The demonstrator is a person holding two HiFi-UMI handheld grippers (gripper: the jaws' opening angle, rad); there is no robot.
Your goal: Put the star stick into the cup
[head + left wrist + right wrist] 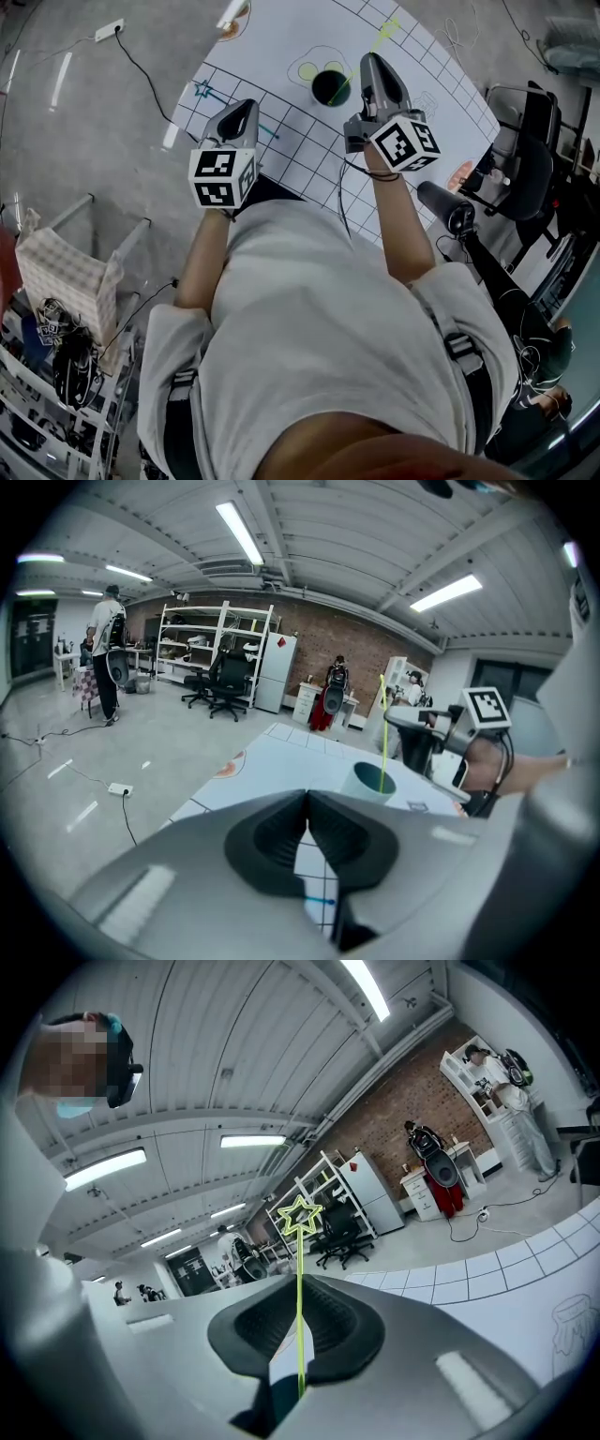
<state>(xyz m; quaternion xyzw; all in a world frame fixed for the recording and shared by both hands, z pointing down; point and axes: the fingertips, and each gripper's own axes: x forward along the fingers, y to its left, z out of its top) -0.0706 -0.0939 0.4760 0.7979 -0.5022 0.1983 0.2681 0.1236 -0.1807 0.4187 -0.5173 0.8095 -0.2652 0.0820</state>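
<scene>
A dark green cup [330, 87] stands on the white gridded table [441, 84]; in the left gripper view the cup [367, 782] looks pale teal. A yellow-green star stick [373, 45] slants down with its lower end inside the cup. My right gripper [369, 62] is shut on this stick just beside the cup. In the right gripper view the stick [300, 1326] runs up between the jaws to its star [299, 1214]. My left gripper [242, 111] hovers left of the cup, shut and empty, its jaws meeting [307, 799].
A blue star stick [214, 94] lies on the table by the left gripper. An orange-brown disc [234, 28] sits at the table's far left edge. Office chairs [525, 159] and black gear crowd the right side. A power strip [109, 30] lies on the floor.
</scene>
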